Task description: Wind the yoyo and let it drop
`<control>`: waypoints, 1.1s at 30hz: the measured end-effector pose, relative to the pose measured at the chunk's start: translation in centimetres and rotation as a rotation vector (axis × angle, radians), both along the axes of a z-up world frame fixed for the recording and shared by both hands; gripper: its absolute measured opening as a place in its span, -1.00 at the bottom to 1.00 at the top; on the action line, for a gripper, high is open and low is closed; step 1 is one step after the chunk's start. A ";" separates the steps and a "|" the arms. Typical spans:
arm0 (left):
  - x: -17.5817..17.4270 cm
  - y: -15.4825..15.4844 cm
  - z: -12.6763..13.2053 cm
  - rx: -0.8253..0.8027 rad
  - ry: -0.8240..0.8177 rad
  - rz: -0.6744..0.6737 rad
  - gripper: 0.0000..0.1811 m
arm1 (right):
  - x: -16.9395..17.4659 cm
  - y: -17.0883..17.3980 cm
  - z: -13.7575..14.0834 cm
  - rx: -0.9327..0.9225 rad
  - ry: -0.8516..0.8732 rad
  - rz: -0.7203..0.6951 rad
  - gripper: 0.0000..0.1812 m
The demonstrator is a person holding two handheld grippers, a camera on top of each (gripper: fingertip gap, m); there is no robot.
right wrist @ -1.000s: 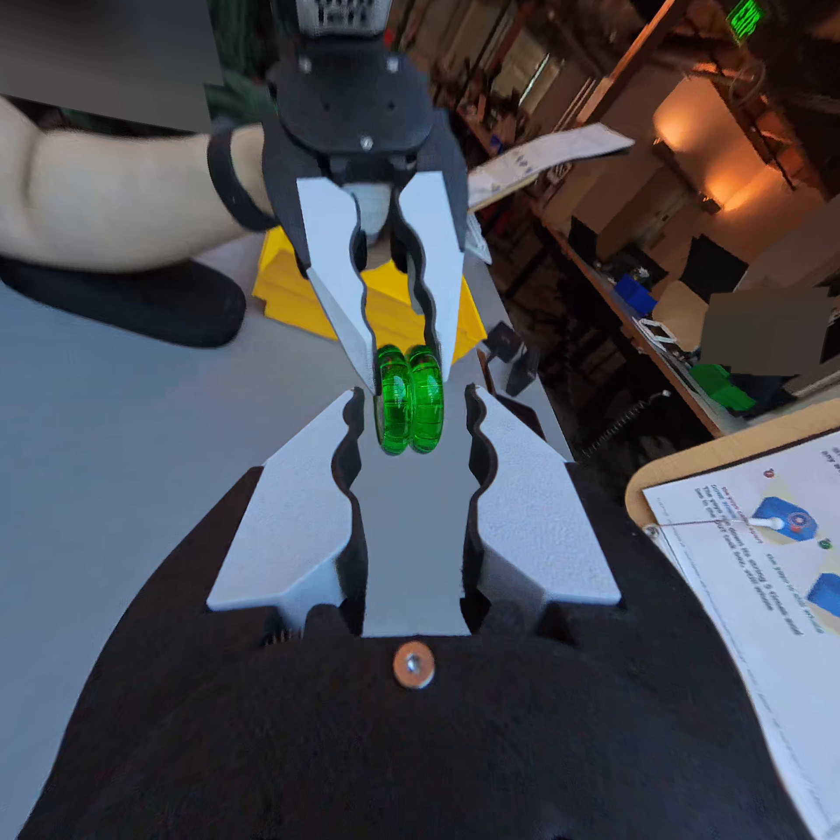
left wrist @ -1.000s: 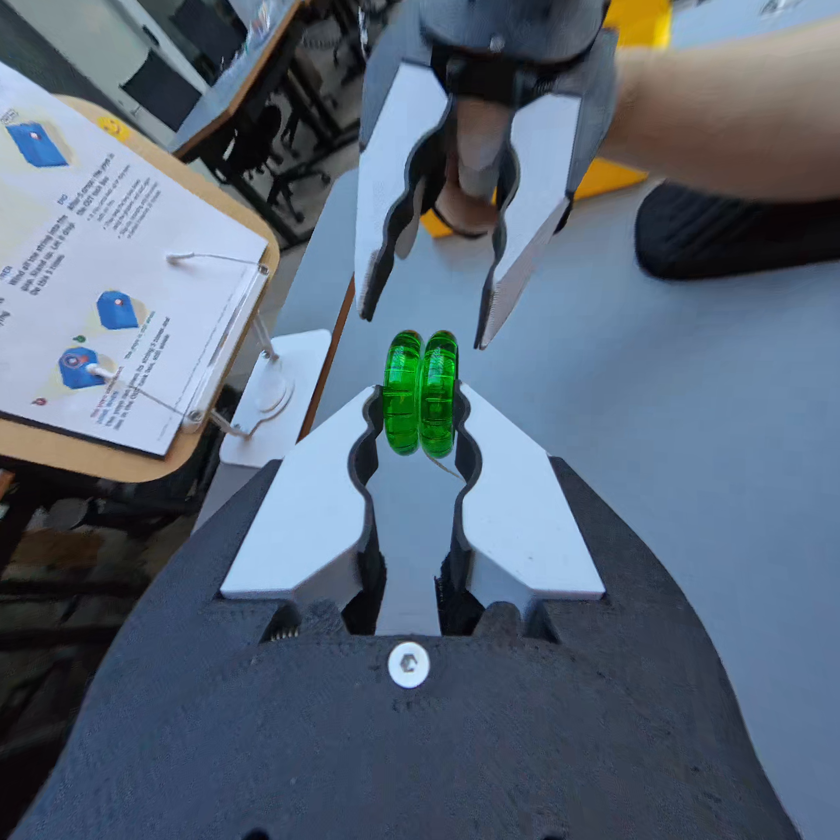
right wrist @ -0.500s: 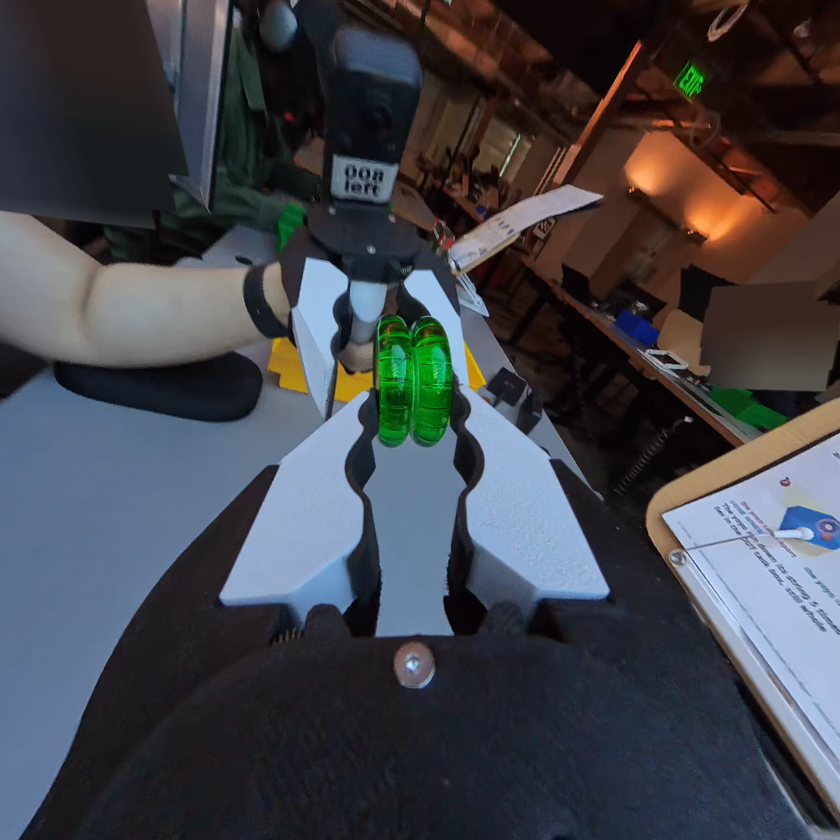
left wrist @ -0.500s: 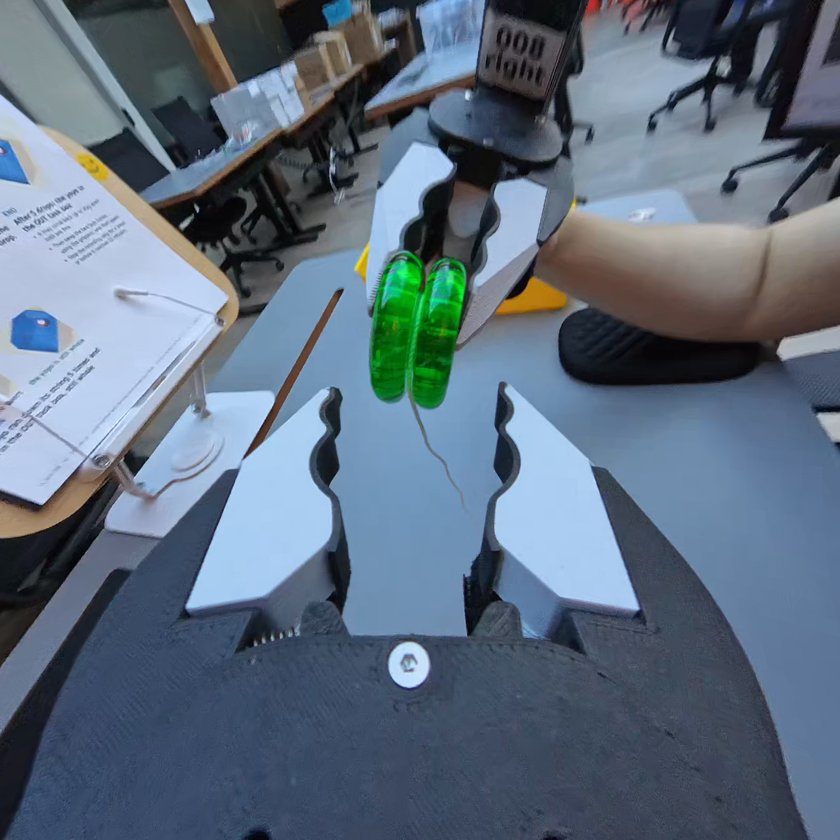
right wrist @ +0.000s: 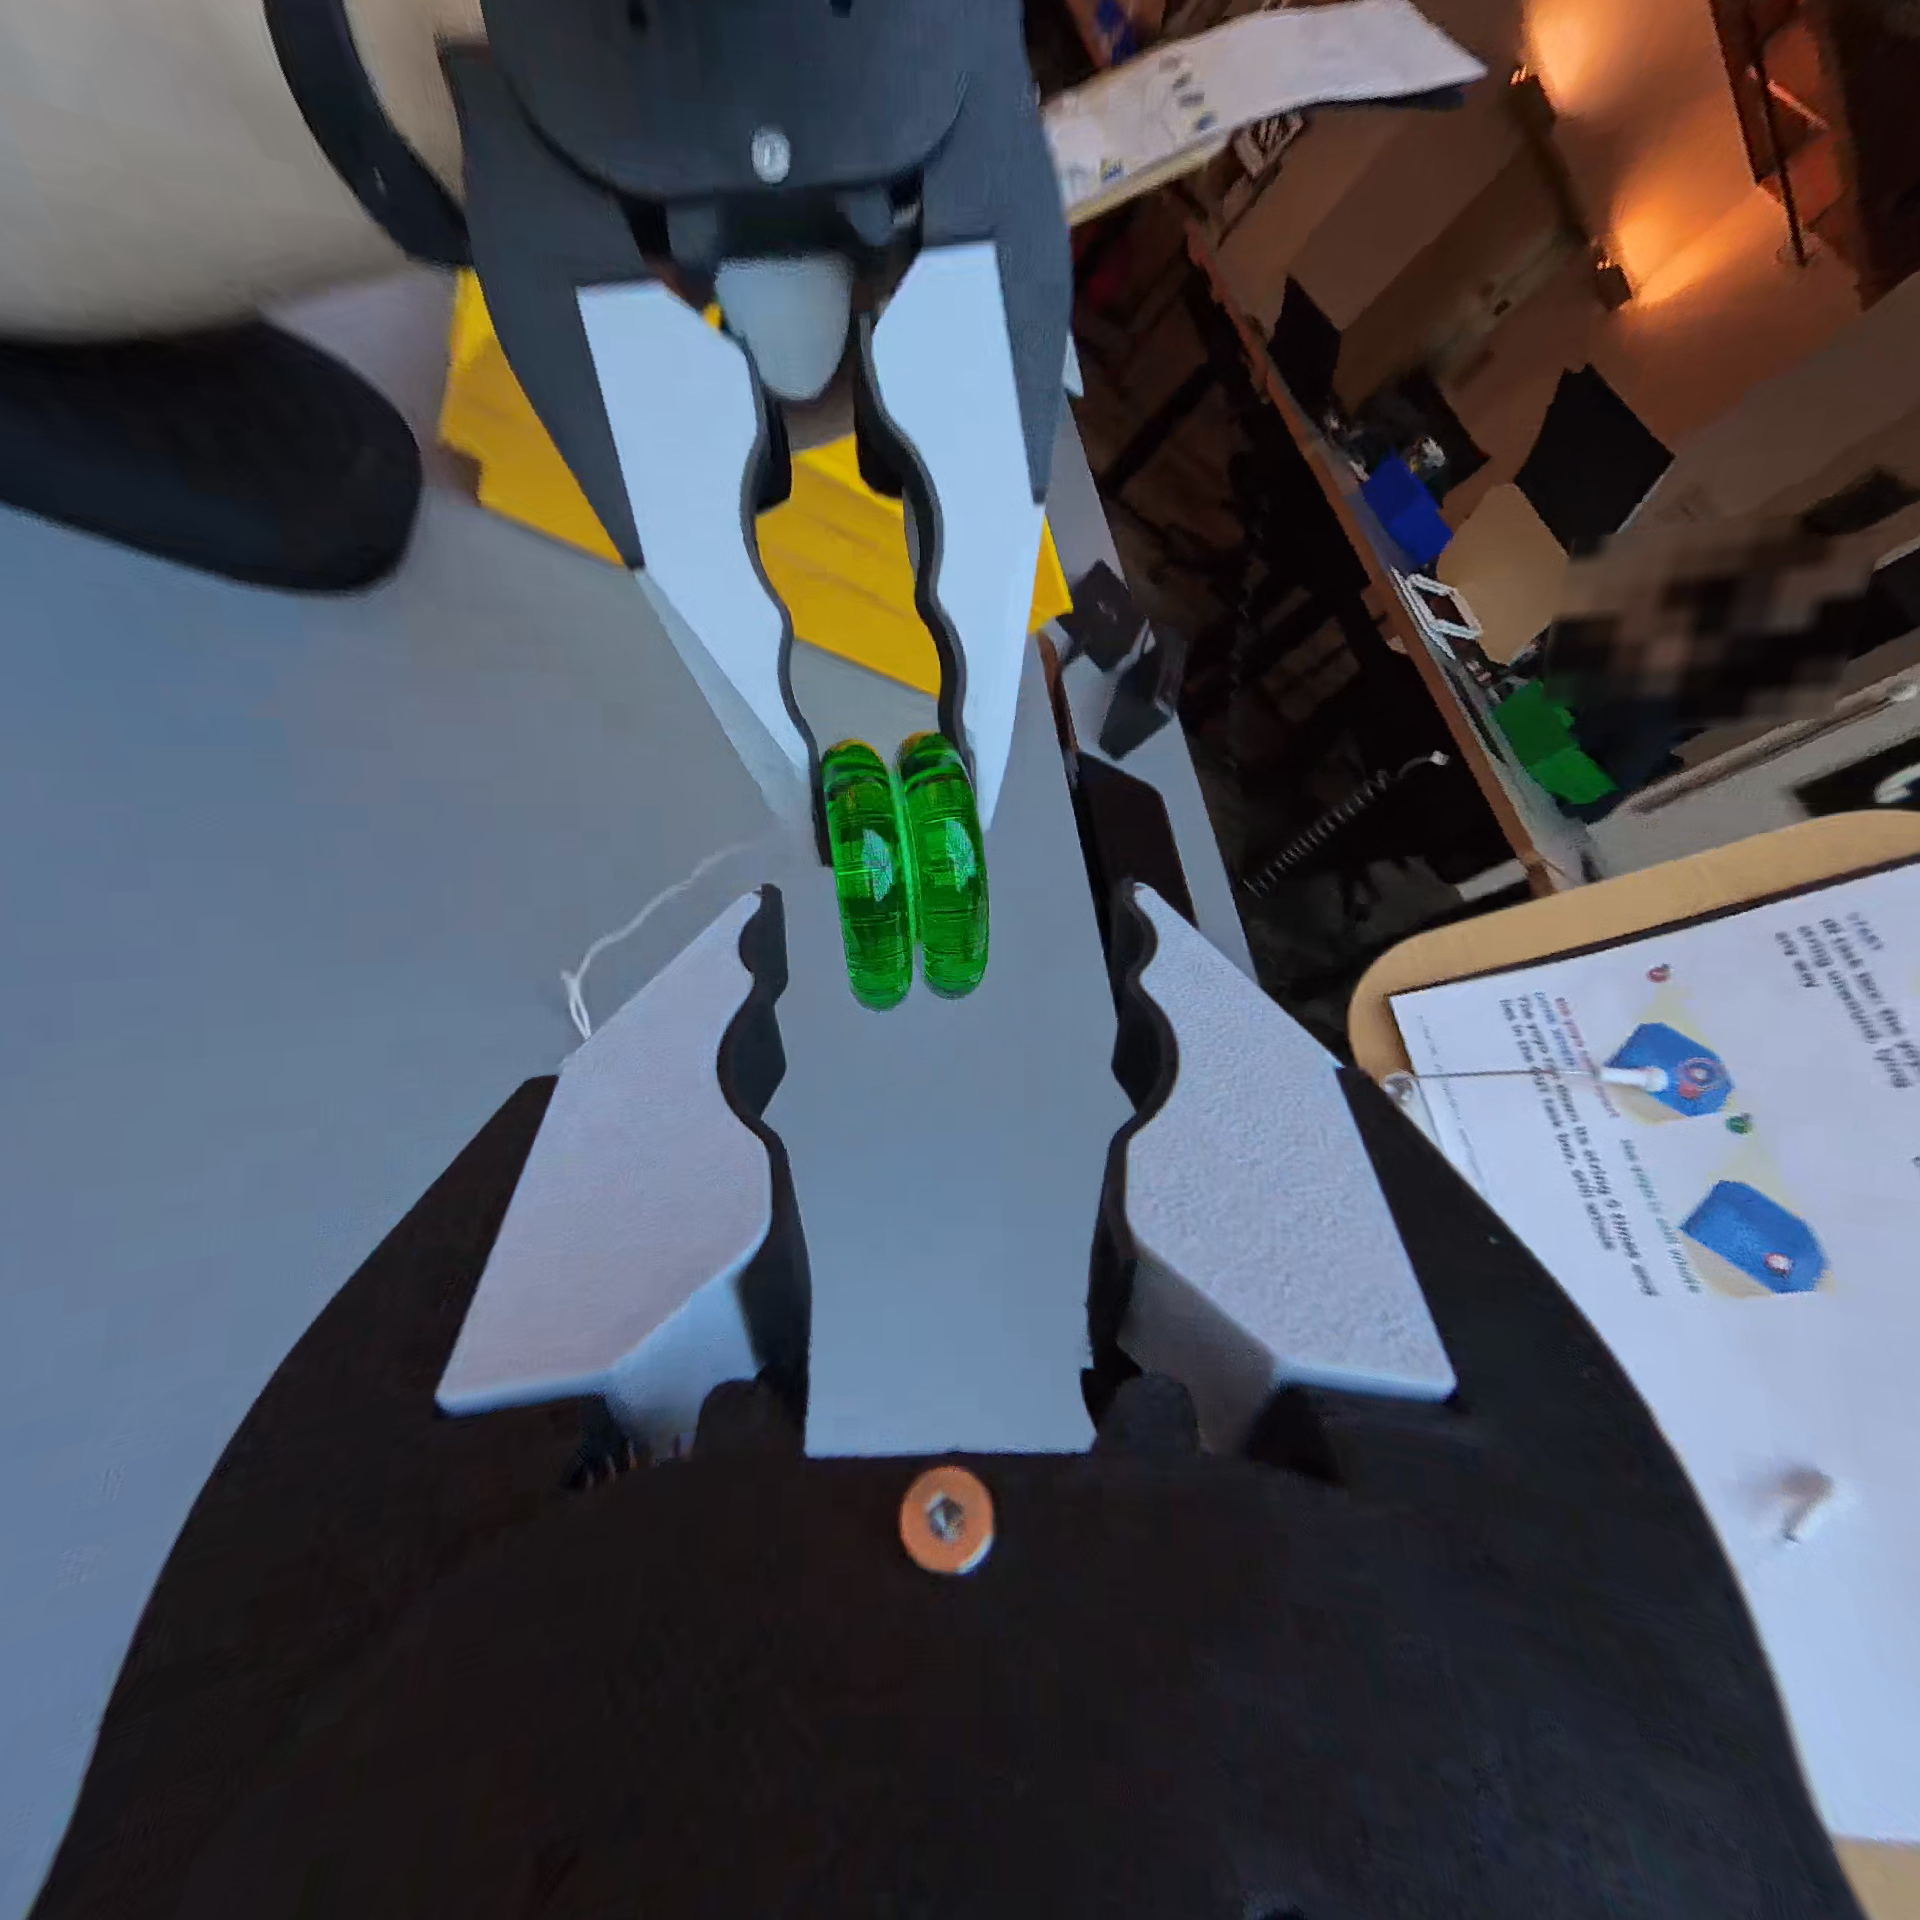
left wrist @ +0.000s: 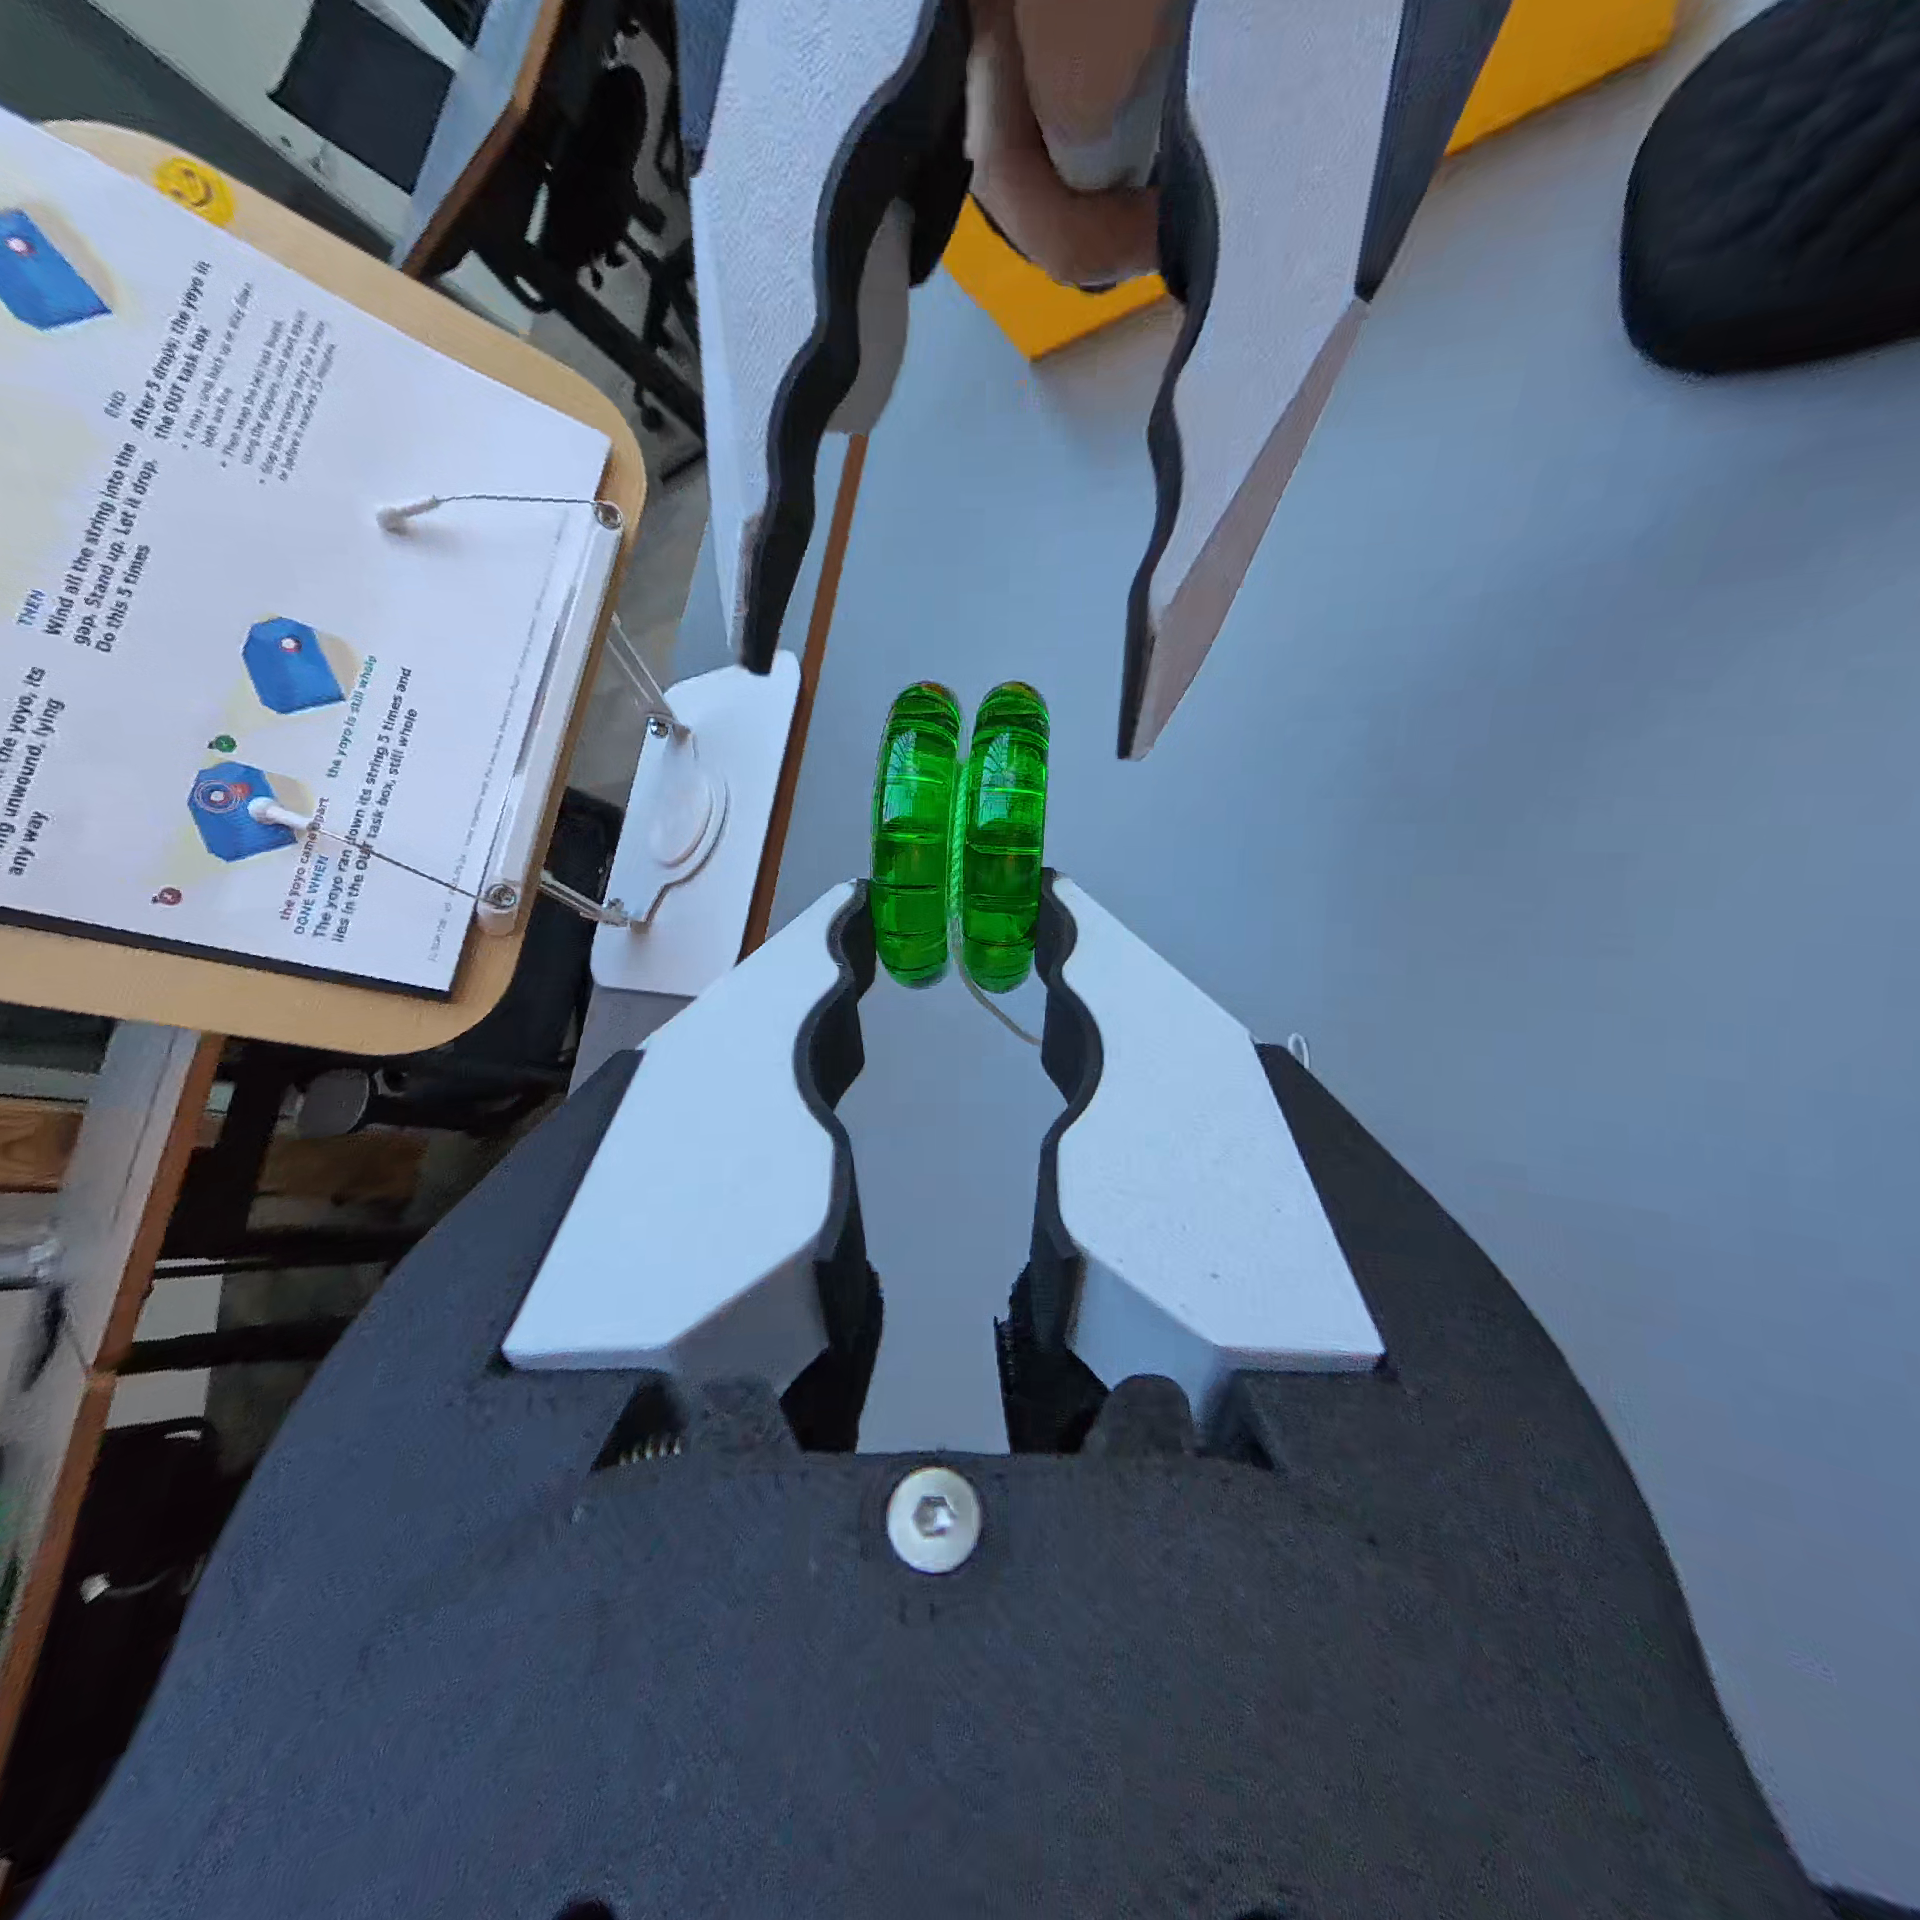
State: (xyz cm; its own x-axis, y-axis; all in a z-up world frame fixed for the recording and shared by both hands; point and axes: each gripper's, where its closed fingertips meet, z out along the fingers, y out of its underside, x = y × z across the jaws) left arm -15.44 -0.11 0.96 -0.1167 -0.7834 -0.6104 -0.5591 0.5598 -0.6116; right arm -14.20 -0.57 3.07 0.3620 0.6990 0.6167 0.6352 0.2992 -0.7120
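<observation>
A clear green yoyo [left wrist: 961, 831] stands on edge, pinched at its lower sides between the tips of my left gripper [left wrist: 951, 904], which is shut on it just above the grey table [left wrist: 1455, 831]. Its white string [left wrist: 997, 1013] trails from the groove down onto the table. My right gripper [left wrist: 945, 707] faces it from the far side, open and empty, its tips beside the yoyo's top. In the right wrist view my right gripper [right wrist: 951, 894] stands open around the yoyo [right wrist: 904, 873] without touching it, the left gripper [right wrist: 902, 821] grips it, and the string [right wrist: 623, 935] lies to the left.
A clipboard with an instruction sheet [left wrist: 260, 582] stands on a white stand [left wrist: 675, 831] at the table's left edge, and shows at the right in the right wrist view [right wrist: 1662, 1143]. A yellow block [left wrist: 1039, 291] and a black pad [left wrist: 1766, 208] lie at the far side. The tips of both grippers are at nearly the same place.
Half a second ago my right gripper held the yoyo raised and my left was open. Now my left gripper is shut on it again, low over the table, and my right has opened.
</observation>
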 end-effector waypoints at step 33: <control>0.0 2.8 3.9 -0.761 -0.344 0.294 -0.68 | -0.4 2.9 2.5 0.269 0.102 -0.188 -0.01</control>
